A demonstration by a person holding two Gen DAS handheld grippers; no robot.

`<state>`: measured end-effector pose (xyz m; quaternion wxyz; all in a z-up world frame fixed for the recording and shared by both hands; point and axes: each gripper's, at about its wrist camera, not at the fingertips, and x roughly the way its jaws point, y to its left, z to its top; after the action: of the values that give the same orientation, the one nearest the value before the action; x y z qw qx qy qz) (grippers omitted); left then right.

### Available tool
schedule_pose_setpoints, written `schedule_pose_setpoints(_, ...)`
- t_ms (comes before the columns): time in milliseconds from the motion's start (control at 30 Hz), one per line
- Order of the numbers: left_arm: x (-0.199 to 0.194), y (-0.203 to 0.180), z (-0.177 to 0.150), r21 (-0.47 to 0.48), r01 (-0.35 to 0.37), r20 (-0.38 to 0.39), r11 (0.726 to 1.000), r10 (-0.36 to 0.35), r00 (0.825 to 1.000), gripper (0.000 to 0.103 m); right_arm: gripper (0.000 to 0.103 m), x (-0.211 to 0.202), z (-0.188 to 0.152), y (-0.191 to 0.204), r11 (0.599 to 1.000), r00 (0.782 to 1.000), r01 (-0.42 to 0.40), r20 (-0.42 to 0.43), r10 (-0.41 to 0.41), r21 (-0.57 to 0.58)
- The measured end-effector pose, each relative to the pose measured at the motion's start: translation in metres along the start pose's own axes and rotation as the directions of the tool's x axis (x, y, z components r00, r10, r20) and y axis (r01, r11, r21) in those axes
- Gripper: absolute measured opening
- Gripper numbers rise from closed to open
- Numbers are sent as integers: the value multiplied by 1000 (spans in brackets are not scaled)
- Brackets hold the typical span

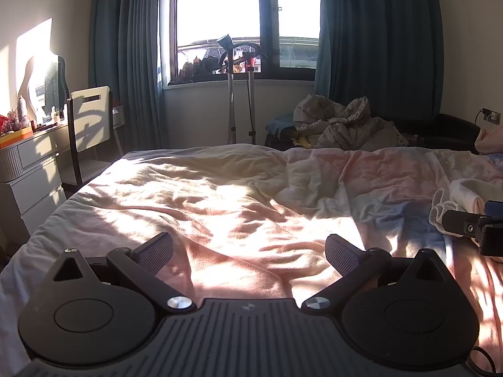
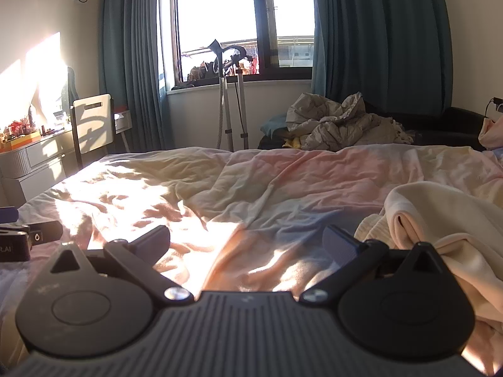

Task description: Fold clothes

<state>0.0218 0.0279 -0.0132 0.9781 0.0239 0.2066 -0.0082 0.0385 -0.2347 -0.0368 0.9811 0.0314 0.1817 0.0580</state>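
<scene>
A cream garment (image 2: 440, 220) lies crumpled on the bed at the right of the right wrist view; it also shows at the right edge of the left wrist view (image 1: 462, 198). My right gripper (image 2: 248, 245) is open and empty, low over the bedspread, its right finger just left of the garment. My left gripper (image 1: 250, 251) is open and empty over the sunlit pink bedspread (image 1: 220, 194), well left of the garment. The right gripper's body shows at the right edge of the left wrist view (image 1: 471, 226).
A pile of grey bedding (image 1: 345, 122) lies beyond the bed's far edge. A garment steamer stand (image 1: 232, 94) is by the window. A dresser (image 1: 28, 163) and chair (image 1: 91, 119) stand at the left. A dark sofa (image 2: 452, 125) is at the far right.
</scene>
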Motion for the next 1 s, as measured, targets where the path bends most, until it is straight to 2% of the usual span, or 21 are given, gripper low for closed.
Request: schedule_pose_setpoints(1000, 1, 2, -1, -2, -29, -3, 1000, 29, 1000, 103, 103, 7, -5, 3, 1000, 1000, 1, -24, -2, -7)
